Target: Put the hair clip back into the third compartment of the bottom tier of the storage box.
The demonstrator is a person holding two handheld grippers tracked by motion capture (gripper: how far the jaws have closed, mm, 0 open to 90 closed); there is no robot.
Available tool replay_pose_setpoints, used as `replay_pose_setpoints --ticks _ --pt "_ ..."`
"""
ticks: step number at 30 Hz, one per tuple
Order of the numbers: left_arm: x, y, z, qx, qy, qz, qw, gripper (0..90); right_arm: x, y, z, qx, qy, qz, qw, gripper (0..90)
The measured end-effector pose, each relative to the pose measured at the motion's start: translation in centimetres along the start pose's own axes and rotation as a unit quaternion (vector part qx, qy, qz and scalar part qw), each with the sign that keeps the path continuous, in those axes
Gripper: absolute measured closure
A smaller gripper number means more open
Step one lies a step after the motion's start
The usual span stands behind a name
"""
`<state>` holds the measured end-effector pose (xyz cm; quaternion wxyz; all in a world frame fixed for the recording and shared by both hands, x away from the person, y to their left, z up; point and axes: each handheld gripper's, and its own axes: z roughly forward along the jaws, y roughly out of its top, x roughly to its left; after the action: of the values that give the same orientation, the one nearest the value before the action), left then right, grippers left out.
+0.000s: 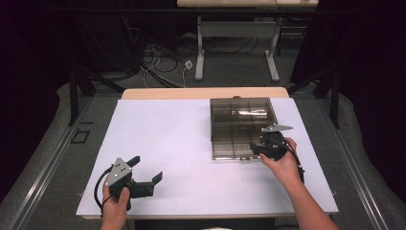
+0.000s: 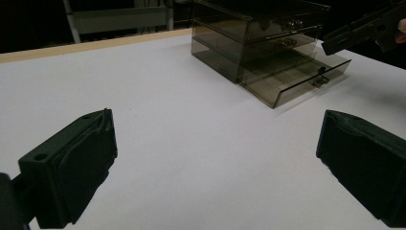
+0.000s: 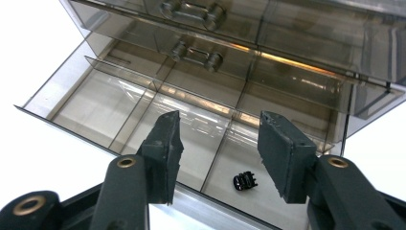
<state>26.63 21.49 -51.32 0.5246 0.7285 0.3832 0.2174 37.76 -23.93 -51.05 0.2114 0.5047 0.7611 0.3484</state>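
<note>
A smoky clear drawer box (image 1: 242,112) stands at the back right of the white table, its bottom drawer (image 1: 233,146) pulled out toward me. A small black clip (image 3: 245,181) lies in a front compartment of that drawer (image 3: 119,105). My right gripper (image 3: 219,125) hovers over the drawer's front right part with its jaws open, the clip below them and untouched. In the high view the right gripper (image 1: 256,147) is at the drawer's right front corner. My left gripper (image 1: 147,167) rests open near the table's front left, nothing between its jaws (image 2: 218,129).
The white board (image 1: 167,143) lies on a wooden tabletop whose far edge (image 1: 201,92) shows behind it. Beyond the table stand another desk's legs (image 1: 200,52) and loose cables on the floor. The upper drawers (image 3: 191,12) of the box are closed.
</note>
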Motion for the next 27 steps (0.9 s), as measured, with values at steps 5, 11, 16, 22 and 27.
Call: replay_pose_setpoints --ticks 5,11,16,22,27 --pt "0.0 0.0 0.0 0.000 0.001 0.000 1.0000 0.4 0.4 0.2 -0.3 -0.005 0.003 -0.015 0.9999 45.3" --pt "0.0 0.0 0.0 0.000 0.001 0.001 1.0000 0.4 0.7 0.2 -0.2 -0.025 0.012 -0.028 0.9992 39.6" --pt "0.1 0.0 -0.1 0.001 0.003 -0.002 1.0000 0.4 0.9 0.2 -0.5 -0.033 0.023 -0.032 0.9987 40.8" --pt "0.1 -0.1 -0.1 -0.003 0.006 -0.005 1.0000 0.4 0.9 0.6 -1.3 -0.039 0.035 -0.046 0.9976 38.8" --pt "0.2 -0.1 -0.2 -0.003 0.006 -0.006 1.0000 0.4 0.9 0.5 -2.1 -0.042 0.034 -0.061 0.9967 38.1"
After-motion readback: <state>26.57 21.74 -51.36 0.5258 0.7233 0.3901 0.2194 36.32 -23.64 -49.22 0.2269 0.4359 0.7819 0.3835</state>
